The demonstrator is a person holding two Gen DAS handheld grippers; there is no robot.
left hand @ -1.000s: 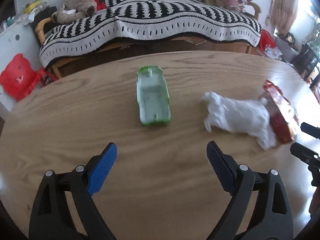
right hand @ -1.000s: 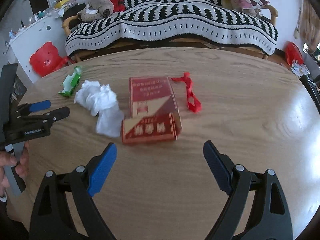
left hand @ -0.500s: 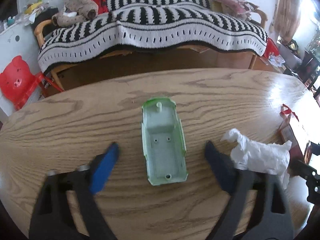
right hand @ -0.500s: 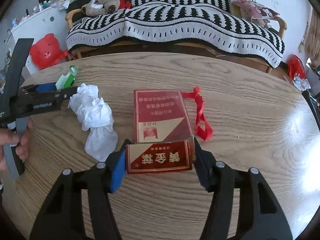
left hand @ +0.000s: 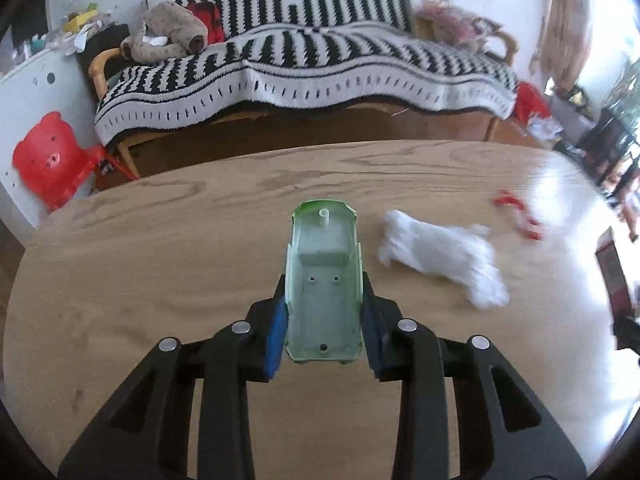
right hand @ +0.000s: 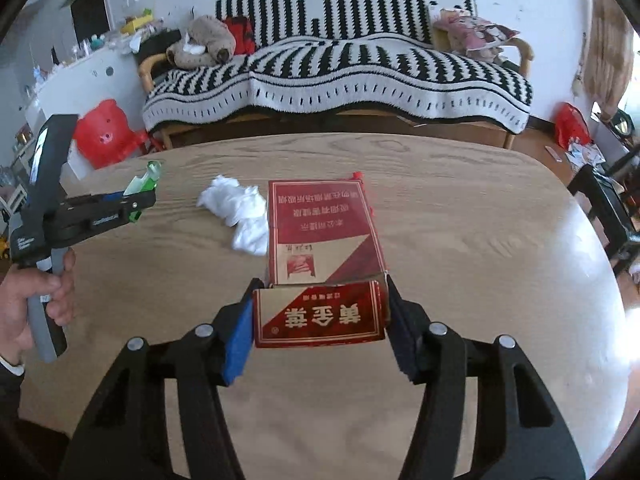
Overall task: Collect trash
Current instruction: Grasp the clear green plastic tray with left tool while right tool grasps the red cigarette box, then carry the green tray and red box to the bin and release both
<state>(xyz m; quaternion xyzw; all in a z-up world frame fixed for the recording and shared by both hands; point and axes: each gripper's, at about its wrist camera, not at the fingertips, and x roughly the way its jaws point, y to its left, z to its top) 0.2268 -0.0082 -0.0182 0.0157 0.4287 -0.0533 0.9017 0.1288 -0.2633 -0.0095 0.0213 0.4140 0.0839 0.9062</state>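
Note:
My left gripper (left hand: 323, 312) is shut on a pale green plastic toy-car shell (left hand: 324, 276), its blue pads against both long sides. In the right wrist view the left gripper (right hand: 132, 204) holds that shell (right hand: 145, 182) above the table's left part. My right gripper (right hand: 320, 320) is shut on a red and cream cardboard box (right hand: 320, 248), gripping its near flap end. A crumpled white tissue (left hand: 444, 252) lies on the wooden table (left hand: 160, 280), just left of the box in the right wrist view (right hand: 240, 212). A red ribbon (left hand: 518, 216) lies beyond the tissue.
A sofa (right hand: 340, 72) with a black and white striped blanket stands behind the table, with a plush toy (right hand: 206, 46) on it. A red bear-shaped plastic stool (left hand: 50, 156) stands at the left. A dark chair (right hand: 604, 208) stands at the table's right edge.
Both grippers moved forward and closed: the left onto the green shell, the right onto the red box. Both objects now look lifted a little off the table.

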